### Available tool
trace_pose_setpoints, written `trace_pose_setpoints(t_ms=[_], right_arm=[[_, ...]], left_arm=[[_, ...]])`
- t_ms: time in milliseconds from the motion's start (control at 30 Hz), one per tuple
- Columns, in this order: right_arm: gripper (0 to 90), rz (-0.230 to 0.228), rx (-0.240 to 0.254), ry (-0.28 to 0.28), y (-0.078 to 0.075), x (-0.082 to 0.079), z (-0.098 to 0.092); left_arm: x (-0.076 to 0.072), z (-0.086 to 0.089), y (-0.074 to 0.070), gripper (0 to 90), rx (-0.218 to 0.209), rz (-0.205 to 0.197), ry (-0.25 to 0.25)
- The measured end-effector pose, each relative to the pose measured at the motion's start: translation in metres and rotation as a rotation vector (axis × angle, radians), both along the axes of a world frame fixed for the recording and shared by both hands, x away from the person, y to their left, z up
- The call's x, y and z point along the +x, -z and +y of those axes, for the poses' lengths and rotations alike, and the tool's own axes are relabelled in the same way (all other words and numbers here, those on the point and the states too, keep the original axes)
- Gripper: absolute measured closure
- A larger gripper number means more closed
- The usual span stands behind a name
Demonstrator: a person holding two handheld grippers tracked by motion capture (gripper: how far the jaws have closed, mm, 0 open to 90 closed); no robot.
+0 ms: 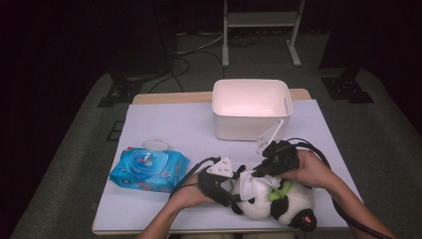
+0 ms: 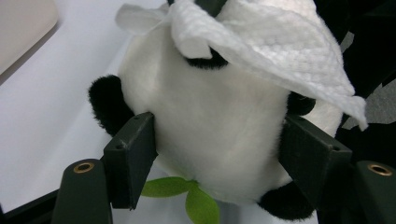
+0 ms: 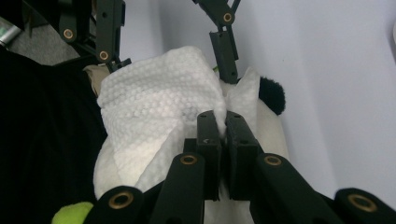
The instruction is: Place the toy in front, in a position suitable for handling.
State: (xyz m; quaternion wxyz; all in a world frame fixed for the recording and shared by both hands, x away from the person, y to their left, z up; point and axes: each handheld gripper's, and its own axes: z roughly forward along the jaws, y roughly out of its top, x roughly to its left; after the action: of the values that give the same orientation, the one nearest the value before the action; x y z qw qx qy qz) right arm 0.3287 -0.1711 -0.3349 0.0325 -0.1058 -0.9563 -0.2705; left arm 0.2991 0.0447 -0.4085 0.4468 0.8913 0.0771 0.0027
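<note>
White tabletop is carrying a plush panda at its near edge, right of the blue wipes pack. Left tongs are clamping the panda's body, spread wide. Right tongs are pinching a white wipe tight, draping it over the panda. Advisable: keep bracing while wiping with light, short strokes.

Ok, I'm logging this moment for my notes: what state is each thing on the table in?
Panda toy: lying on the table, head clamped between the left gripper's jaws.
Wipe: draped over the panda's head, pinched by the right gripper.
Left gripper: shut on the panda.
Right gripper: shut on the wipe.
Wipes pack: lid flipped open.
White bin: upright, nothing seen inside.
</note>
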Motion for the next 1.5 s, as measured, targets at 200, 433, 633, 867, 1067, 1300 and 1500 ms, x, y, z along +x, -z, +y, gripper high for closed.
trace_pose_setpoints(t_ms=[200, 433, 633, 867, 1067, 1300, 1500], right_arm=[[84.9, -0.014, 0.021, -0.022, -0.005, -0.014, -0.007], [84.9, -0.043, 0.059, -0.038, -0.002, -0.031, -0.003], [84.7, -0.06, 0.054, -0.04, -0.004, -0.042, -0.015], [84.4, -0.095, 0.033, -0.031, -0.002, -0.052, -0.02], [84.4, -0.097, 0.042, -0.046, 0.0, -0.052, -0.009], [84.4, -0.093, 0.035, -0.084, 0.004, -0.055, -0.005], [84.3, -0.086, 0.021, -0.078, 0.002, -0.06, -0.013]], left_arm=[[0.001, 0.001, 0.0, 28.6, 0.001, 0.005, 0.002], [0.002, -0.001, 0.0, 29.2, 0.006, 0.006, -0.003], [0.005, -0.001, 0.001, 29.2, -0.006, 0.026, -0.015], [0.004, -0.004, 0.001, 29.5, 0.002, 0.02, -0.027], [0.008, -0.005, 0.001, 29.4, 0.002, 0.037, -0.037], [0.009, -0.001, 0.001, 28.8, -0.006, 0.05, -0.032], [0.007, 0.001, 0.002, 28.8, -0.008, 0.043, -0.012]])
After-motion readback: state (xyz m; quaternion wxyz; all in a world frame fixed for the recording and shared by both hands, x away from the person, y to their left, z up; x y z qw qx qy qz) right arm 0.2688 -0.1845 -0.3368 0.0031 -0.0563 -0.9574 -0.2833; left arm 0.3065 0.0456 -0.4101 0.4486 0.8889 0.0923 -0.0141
